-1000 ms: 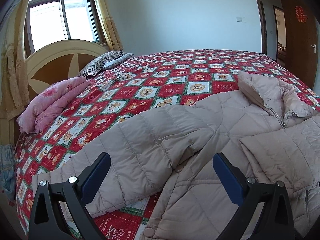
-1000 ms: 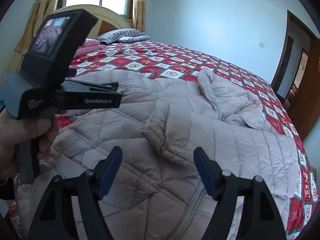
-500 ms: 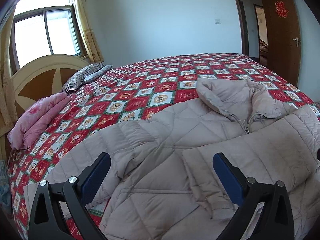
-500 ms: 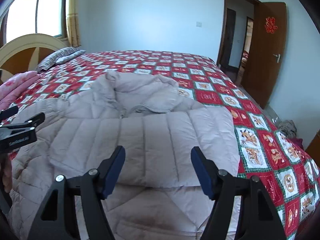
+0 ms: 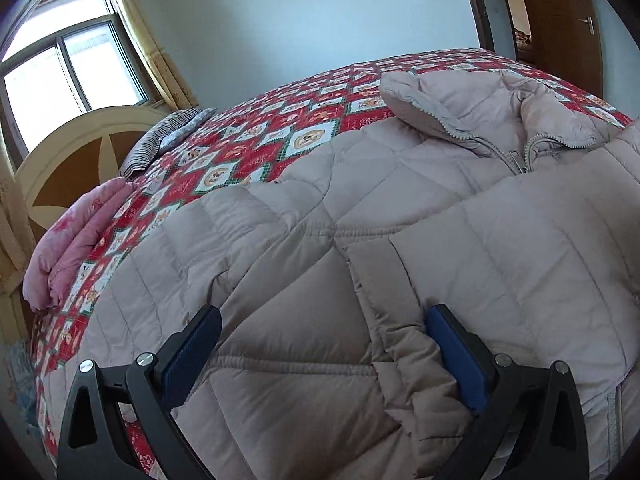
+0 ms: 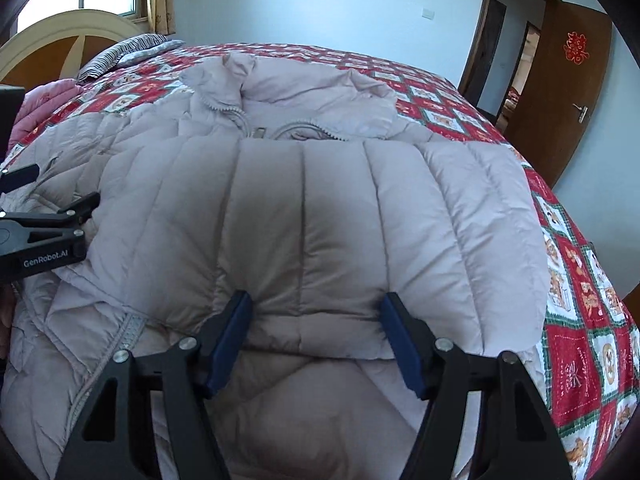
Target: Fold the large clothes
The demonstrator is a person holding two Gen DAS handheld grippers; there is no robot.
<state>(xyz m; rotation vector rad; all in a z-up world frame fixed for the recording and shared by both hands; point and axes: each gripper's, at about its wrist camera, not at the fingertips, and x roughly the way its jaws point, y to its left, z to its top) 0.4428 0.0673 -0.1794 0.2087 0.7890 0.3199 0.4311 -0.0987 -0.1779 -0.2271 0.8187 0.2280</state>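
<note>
A large beige quilted down jacket (image 5: 360, 208) lies spread on the bed, collar and zipper at the far side. One sleeve (image 6: 312, 224) is folded across its front. My left gripper (image 5: 320, 344) is open, its jaws wide, low over the jacket's lower body by the folded sleeve's cuff edge. My right gripper (image 6: 316, 332) is open, its blue pads on either side of the folded sleeve's lower edge, with fabric bulging between them. The left gripper also shows at the left edge of the right wrist view (image 6: 44, 232).
The bed has a red patchwork quilt (image 5: 248, 152) and a round headboard (image 5: 68, 160). A folded pink blanket (image 5: 76, 240) and a striped pillow (image 5: 164, 140) lie near the headboard. A brown door (image 6: 560, 92) stands open to the right; the bed edge is at the right (image 6: 592, 320).
Both grippers have swung right along the jacket and dropped closer to it. The right gripper now straddles the folded sleeve's lower edge; its jaws are slightly narrower.
</note>
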